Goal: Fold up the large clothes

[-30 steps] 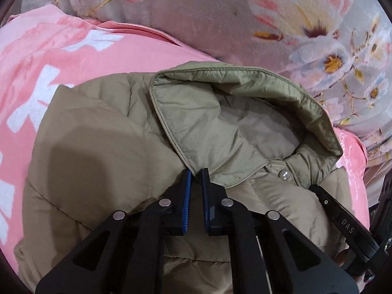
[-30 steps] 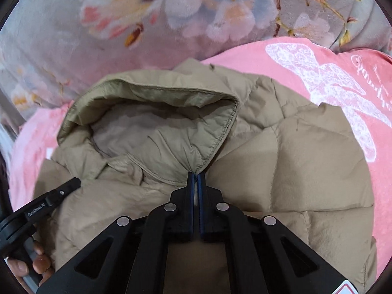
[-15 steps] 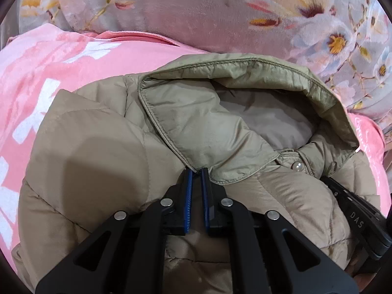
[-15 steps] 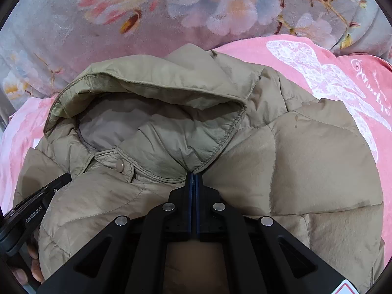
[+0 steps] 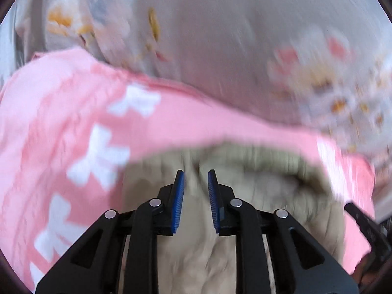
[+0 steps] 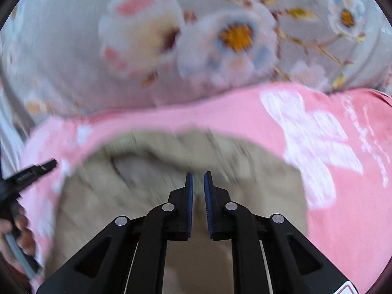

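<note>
A khaki puffer jacket (image 5: 274,196) lies folded on a pink cloth, its hood opening facing away; both views are motion-blurred. My left gripper (image 5: 196,174) hovers above the jacket with its jaws opening, and I see only the jacket below through the gap, nothing pinched. In the right wrist view the same jacket (image 6: 117,196) lies under my right gripper (image 6: 198,175), whose jaws are also opening a little, with no fabric between the blue pads. The left gripper's black tip (image 6: 34,170) shows at the left edge, held by a hand (image 6: 17,232).
The pink cloth with white print (image 5: 61,127) (image 6: 306,132) spreads under and around the jacket. Beyond it lies a grey floral blanket (image 5: 220,36) (image 6: 232,36). The right gripper's black finger (image 5: 365,223) juts in at the right edge of the left wrist view.
Both grippers were shut on the hood's edge at the collar; now both have let go, parted their jaws and risen, so the jacket sits lower and smaller in both views.
</note>
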`<state>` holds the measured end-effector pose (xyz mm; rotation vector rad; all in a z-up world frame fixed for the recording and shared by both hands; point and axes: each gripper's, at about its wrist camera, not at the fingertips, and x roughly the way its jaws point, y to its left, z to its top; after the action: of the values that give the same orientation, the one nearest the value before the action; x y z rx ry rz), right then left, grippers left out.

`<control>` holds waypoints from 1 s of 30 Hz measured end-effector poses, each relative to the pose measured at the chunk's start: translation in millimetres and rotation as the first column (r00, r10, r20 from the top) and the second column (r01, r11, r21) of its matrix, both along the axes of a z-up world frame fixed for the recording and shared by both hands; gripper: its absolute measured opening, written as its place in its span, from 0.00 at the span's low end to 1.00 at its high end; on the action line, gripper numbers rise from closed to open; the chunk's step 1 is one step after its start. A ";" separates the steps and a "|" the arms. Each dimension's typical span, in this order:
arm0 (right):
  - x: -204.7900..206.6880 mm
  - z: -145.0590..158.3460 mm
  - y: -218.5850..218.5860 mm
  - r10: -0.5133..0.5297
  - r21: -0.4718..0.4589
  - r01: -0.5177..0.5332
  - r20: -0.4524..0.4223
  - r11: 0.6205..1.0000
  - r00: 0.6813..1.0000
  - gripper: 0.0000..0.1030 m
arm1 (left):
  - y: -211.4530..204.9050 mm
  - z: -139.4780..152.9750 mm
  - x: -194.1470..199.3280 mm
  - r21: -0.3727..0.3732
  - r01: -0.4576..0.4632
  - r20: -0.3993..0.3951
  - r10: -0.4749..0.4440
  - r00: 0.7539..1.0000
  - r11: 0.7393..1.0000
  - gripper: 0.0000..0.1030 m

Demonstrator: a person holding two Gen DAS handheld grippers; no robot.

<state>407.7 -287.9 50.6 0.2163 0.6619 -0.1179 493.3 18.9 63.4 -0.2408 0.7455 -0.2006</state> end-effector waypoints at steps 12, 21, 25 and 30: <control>94.7 -50.2 29.0 0.080 -0.035 -0.086 -0.143 0.996 0.987 0.07 | -70.3 -58.4 76.7 0.009 0.070 -0.197 -0.067 0.978 0.998 0.17; 72.3 -77.5 3.7 0.052 -0.060 -0.061 -0.146 0.996 0.988 0.00 | -67.4 -95.0 43.1 0.121 0.138 -0.143 -0.121 0.982 0.983 0.12; 74.1 -91.5 2.1 0.043 -0.042 -0.049 -0.116 0.998 0.992 0.00 | -87.9 -102.3 32.0 0.252 0.117 -0.057 -0.107 0.993 0.961 0.12; 75.7 -95.4 11.6 0.025 -0.107 -0.034 -0.090 0.994 0.996 0.00 | -92.5 -105.5 30.4 0.281 0.093 -0.017 -0.093 0.996 0.955 0.12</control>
<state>483.5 -276.3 -44.8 0.0967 0.7448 -0.1354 523.7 -73.5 -42.1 0.0656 0.7797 -0.1807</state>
